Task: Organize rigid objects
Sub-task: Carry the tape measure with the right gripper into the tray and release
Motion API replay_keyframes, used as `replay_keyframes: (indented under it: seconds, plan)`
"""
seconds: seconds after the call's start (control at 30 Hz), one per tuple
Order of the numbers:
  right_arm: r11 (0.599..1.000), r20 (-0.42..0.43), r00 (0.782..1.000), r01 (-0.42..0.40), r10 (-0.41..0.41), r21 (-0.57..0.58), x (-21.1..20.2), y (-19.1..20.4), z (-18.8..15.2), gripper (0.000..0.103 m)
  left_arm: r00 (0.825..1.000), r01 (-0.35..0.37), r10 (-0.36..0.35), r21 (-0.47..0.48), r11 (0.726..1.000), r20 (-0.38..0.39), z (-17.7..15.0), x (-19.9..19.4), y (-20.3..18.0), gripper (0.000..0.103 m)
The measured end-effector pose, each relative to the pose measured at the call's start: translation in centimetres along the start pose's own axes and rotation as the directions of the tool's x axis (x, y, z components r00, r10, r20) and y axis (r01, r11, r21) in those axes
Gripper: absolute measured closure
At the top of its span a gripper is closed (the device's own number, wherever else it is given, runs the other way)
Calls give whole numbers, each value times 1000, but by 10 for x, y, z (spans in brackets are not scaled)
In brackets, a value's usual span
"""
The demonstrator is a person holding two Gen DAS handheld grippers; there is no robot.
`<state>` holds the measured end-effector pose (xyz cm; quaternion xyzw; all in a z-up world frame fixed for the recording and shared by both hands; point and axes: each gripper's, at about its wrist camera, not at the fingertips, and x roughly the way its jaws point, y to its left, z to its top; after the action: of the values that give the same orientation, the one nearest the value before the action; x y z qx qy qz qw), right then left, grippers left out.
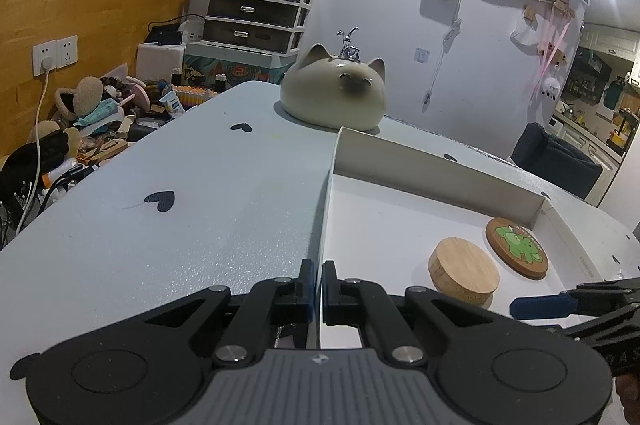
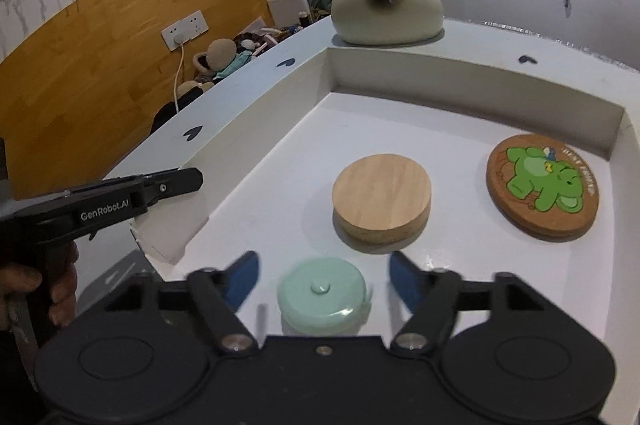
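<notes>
A shallow white box [image 2: 360,117] lies on the pale table. Inside it are a round wooden disc [image 2: 382,193], a cork coaster with a green cartoon animal [image 2: 542,185] and a small mint-green lidded pot [image 2: 322,293]. My right gripper [image 2: 322,261] is open, its blue pads on either side of the pot with gaps to it. My left gripper [image 1: 318,265] is shut on the thin left wall of the white box [image 1: 400,209]. The left wrist view also has the disc [image 1: 464,271], the coaster [image 1: 516,247] and one blue finger [image 1: 536,305] of the right gripper.
A glossy cat-shaped ceramic [image 1: 334,93] stands on the table just beyond the box's far corner. The table [image 1: 200,185] carries black heart marks. Past its left edge lie soft toys and clutter [image 1: 92,113]. A drawer unit with a fish tank [image 1: 260,9] stands at the wall.
</notes>
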<state>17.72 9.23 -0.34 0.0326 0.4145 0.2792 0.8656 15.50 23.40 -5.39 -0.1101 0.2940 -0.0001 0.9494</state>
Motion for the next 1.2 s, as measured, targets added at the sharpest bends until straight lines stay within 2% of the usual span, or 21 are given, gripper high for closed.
replay_keyframes:
  seconds: [0.17, 0.37, 0.5, 0.7, 0.93, 1.2]
  plan:
    - [1000, 3, 1000, -9, 8, 20, -6, -5, 0, 26, 1000, -5, 5, 3, 1000, 1, 0, 0, -1, 101]
    - [1000, 45, 999, -9, 8, 9, -24, -10, -3, 20, 1000, -5, 5, 5, 1000, 2, 0, 0, -2, 101]
    - [1000, 94, 995, 17, -18, 12, -42, -18, -3, 12, 1000, -5, 5, 5, 1000, 1, 0, 0, -2, 101]
    - [995, 169, 981, 88, -94, 45, -74, -42, -7, 8, 1000, -5, 5, 5, 1000, 1, 0, 0, -2, 101]
    - [963, 237, 939, 214, -249, 165, -113, -87, -18, 7, 1000, -8, 8, 8, 1000, 5, 0, 0, -3, 101]
    - [893, 251, 877, 331, -411, 305, -149, -133, -45, 7, 999, -22, 21, 32, 999, 27, -5, -1, -6, 101]
